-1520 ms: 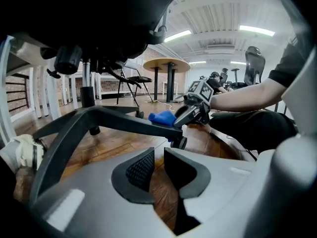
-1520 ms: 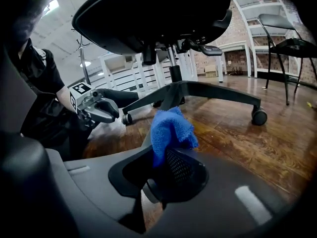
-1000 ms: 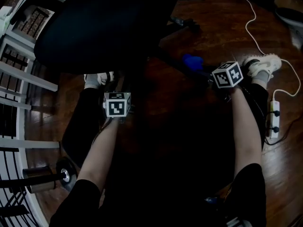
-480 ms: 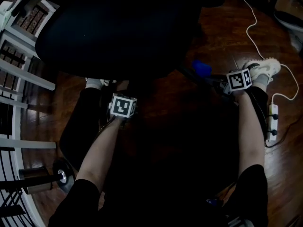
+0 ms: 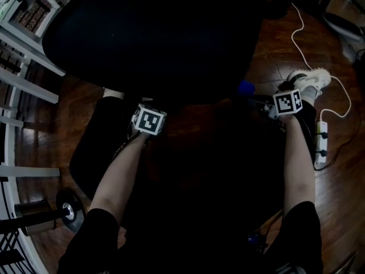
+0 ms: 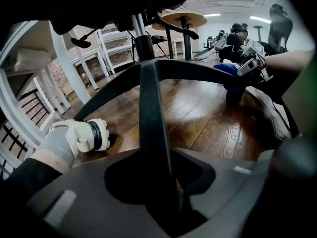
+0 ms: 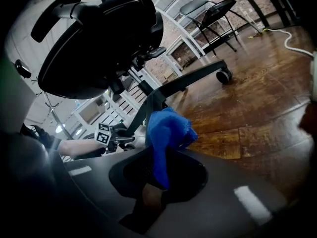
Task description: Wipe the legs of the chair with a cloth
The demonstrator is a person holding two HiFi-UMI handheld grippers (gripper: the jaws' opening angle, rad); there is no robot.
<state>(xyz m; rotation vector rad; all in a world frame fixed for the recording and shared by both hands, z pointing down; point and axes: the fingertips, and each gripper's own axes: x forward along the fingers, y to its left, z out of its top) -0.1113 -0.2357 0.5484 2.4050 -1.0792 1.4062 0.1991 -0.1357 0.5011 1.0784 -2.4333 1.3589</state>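
Your left gripper (image 6: 161,177) has just been closing its jaws and now clamps the near chair leg (image 6: 148,113), likely to steady the base. Your right gripper (image 7: 158,182) pinches the blue cloth (image 7: 166,133), which bunches ahead of it at another leg (image 7: 148,103), placed for wiping.

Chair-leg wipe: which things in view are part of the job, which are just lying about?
Job: blue cloth in the right tongs; black chair leg, on which the left tongs have just been closing; black office chair.
Lying about: white power strip; white shelving; round wooden table.
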